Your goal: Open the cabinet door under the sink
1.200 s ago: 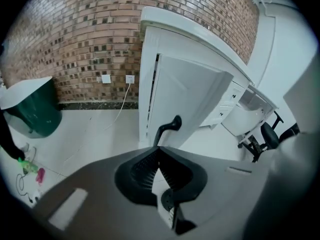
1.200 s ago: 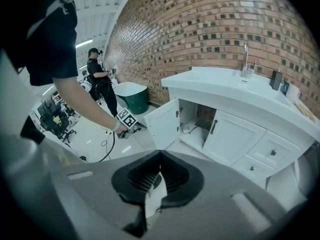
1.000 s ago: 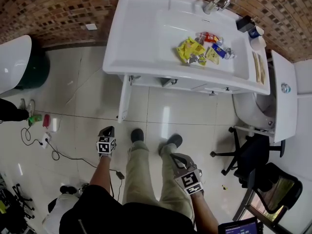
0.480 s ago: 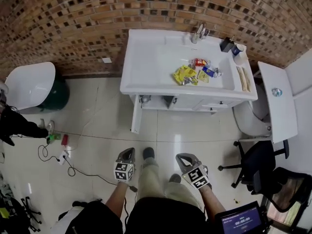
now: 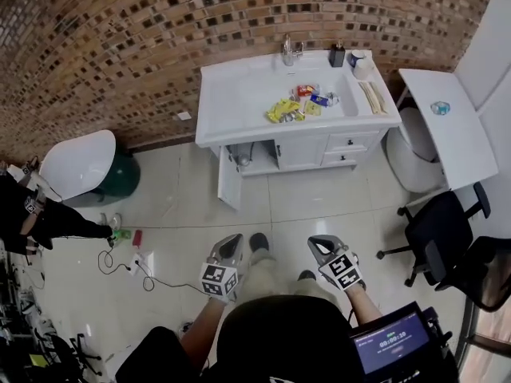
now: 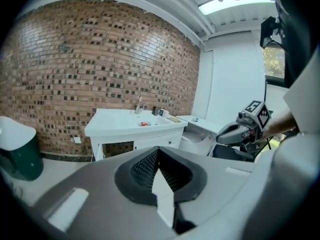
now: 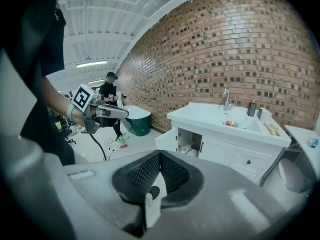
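Against a brick wall (image 5: pixel 120 46) stands a white sink (image 5: pixel 239 94). The cabinet door (image 5: pixel 229 188) beneath it hangs swung wide open, well ahead of me. My left gripper (image 5: pixel 231 244) and right gripper (image 5: pixel 317 244) are both pressed together, holding nothing, low by my legs. Stepping forward carelessly, I could knock the protruding door.

Sink (image 5: pixel 231 102) against wall (image 5: pixel 120 46), wrappers (image 5: pixel 295 106) in it, cabinet door (image 5: pixel 229 188) beneath

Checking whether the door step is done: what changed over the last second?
The person backed away from the sink cabinet, both the left gripper and right gripper moving off with them, jaws together, holding nothing. The cabinet door stayed swung open; the wrappers did not move.
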`<state>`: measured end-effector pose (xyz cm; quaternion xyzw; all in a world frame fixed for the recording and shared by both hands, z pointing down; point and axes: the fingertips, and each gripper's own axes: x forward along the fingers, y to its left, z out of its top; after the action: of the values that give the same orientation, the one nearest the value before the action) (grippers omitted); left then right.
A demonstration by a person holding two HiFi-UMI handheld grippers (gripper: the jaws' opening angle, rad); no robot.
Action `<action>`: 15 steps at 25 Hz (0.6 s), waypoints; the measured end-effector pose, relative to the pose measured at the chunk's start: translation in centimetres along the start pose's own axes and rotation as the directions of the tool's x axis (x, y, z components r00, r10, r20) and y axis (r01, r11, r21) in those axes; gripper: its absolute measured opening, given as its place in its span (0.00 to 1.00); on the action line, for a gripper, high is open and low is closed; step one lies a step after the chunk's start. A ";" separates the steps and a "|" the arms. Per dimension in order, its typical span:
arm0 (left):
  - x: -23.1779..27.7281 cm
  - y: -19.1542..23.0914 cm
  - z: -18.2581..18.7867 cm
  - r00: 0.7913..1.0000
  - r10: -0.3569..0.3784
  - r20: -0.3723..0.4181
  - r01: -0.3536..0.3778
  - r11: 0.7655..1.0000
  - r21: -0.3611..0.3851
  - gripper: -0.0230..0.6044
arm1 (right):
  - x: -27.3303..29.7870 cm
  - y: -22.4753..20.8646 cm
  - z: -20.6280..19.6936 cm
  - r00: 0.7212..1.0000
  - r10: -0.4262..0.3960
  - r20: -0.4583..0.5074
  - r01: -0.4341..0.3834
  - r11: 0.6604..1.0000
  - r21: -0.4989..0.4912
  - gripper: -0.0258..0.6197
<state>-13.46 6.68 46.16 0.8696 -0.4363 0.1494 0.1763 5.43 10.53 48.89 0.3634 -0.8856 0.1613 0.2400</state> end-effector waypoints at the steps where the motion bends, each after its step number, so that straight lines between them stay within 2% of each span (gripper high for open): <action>1: -0.8 -1.4 0.3 1.000 -0.005 0.002 0.005 1.000 0.021 0.04 | -0.9 0.2 -0.5 1.000 -0.001 0.007 0.001 1.000 0.000 0.03; 5: -3.3 -6.0 1.3 1.000 -0.008 0.012 0.007 0.998 0.063 0.04 | -4.3 0.3 -1.1 0.998 -0.023 0.054 0.022 0.999 0.023 0.03; 7: -4.6 -7.6 1.5 1.000 -0.008 0.009 0.007 0.998 0.060 0.04 | -5.7 1.2 -0.9 0.997 -0.020 0.070 0.019 1.000 0.019 0.03; 11: -5.7 -10.1 2.6 0.999 -0.029 0.030 0.027 0.998 0.050 0.04 | -8.3 2.1 0.0 0.997 -0.028 0.078 0.032 0.998 -0.053 0.03; 15: -4.9 -12.0 2.9 0.997 -0.065 0.048 0.063 0.997 0.050 0.04 | -10.5 1.9 0.5 0.991 -0.068 0.119 0.071 0.997 -0.024 0.03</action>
<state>-6.29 15.56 39.42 0.8906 -0.4087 0.1325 0.1490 10.40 17.49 42.56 0.3996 -0.8872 0.1186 0.1975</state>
